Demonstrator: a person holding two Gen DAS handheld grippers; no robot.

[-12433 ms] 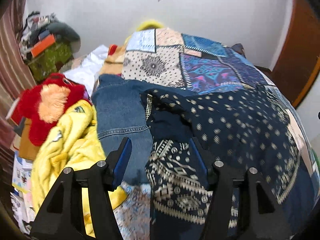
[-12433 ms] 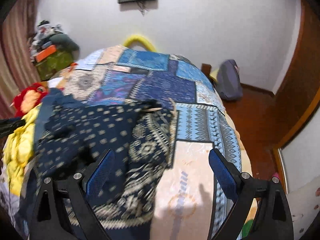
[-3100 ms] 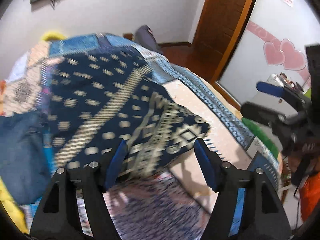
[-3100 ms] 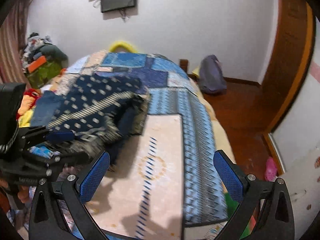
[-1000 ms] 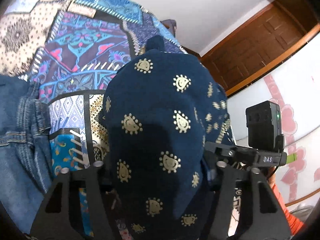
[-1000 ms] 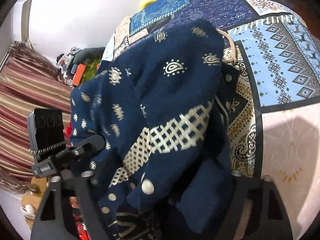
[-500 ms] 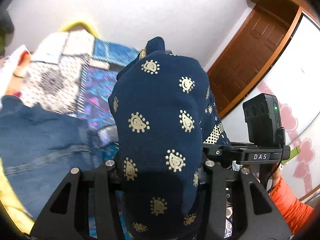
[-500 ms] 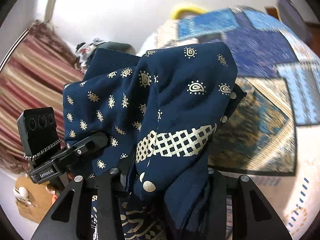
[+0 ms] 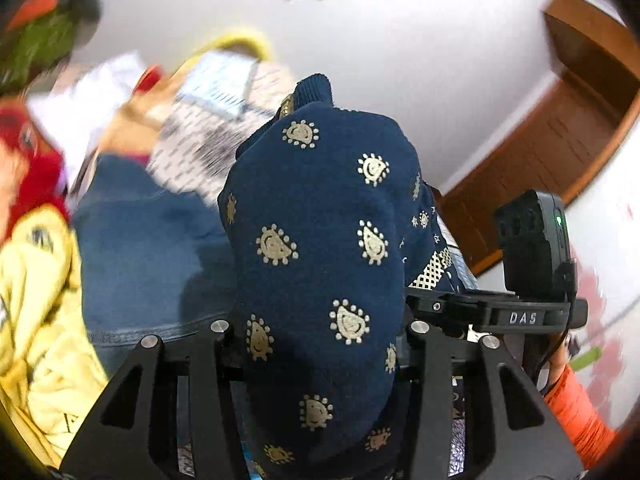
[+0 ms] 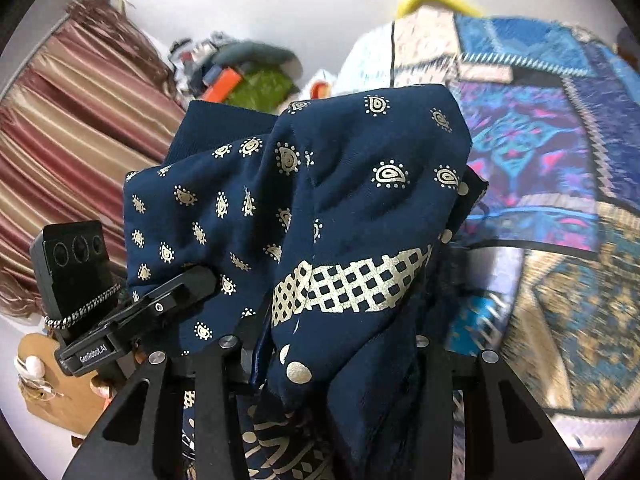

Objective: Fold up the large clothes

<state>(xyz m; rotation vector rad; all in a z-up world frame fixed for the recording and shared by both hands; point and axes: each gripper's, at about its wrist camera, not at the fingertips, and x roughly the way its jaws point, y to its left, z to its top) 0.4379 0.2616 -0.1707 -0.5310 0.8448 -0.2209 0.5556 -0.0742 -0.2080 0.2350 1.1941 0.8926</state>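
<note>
Patchwork-quilted blue bed (image 10: pixel 560 128) spread below, navy gold-paisley cloth garment (image 9: pixel 320 240) bunched up above it (a checked gold band shows), black left gripper (image 9: pixel 320 330) clamped on one fold, black right gripper (image 10: pixel 324 344) clamped on another, blue denim jeans (image 9: pixel 148 248) lying beside.

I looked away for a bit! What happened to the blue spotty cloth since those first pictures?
Before, the blue cloth lay spread on the bed and both grippers were open. Now the left gripper and the right gripper have each closed on a bunch of it and lifted it off the bed, so it drapes over their fingers. The jeans and the yellow garment lie where they were.
</note>
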